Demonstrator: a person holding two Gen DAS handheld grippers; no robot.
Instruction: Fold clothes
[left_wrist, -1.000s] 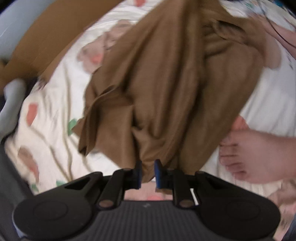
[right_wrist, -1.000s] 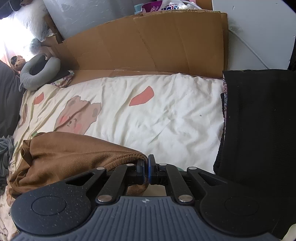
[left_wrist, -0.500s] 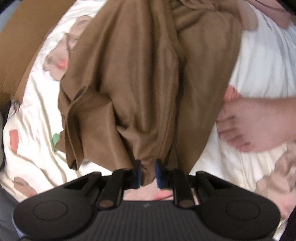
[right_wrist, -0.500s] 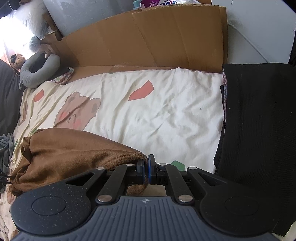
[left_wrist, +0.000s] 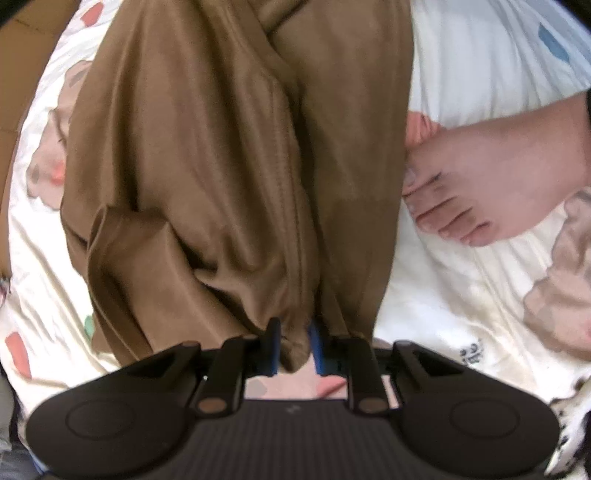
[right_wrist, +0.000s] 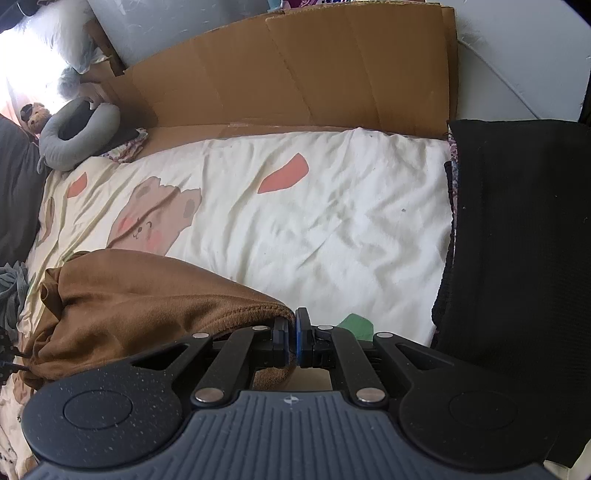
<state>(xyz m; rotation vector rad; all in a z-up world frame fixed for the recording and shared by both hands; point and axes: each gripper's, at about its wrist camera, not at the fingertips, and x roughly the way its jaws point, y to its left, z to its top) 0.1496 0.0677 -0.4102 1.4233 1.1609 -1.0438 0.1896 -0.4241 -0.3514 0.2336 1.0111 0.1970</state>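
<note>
A brown garment (left_wrist: 229, 166) hangs in long folds from my left gripper (left_wrist: 294, 345), which points nearly straight down and is shut on a bunched end of the cloth. Its lower part rests on the cream printed bedsheet (left_wrist: 461, 310). In the right wrist view the same brown garment (right_wrist: 140, 310) lies heaped at the lower left, and my right gripper (right_wrist: 291, 341) is shut on its hemmed edge, just above the bedsheet (right_wrist: 295, 229).
A person's bare foot (left_wrist: 480, 177) rests on the sheet right of the garment. Folded black clothing (right_wrist: 517, 258) lies stacked at the bed's right side. Cardboard (right_wrist: 295, 70) lines the far wall, with a grey neck pillow (right_wrist: 74, 136) at the far left.
The left gripper has sunk towards the bed and rolled, so the brown garment now hangs straight up the frame. The foot looks nearer. The right gripper has kept its place and grip.
</note>
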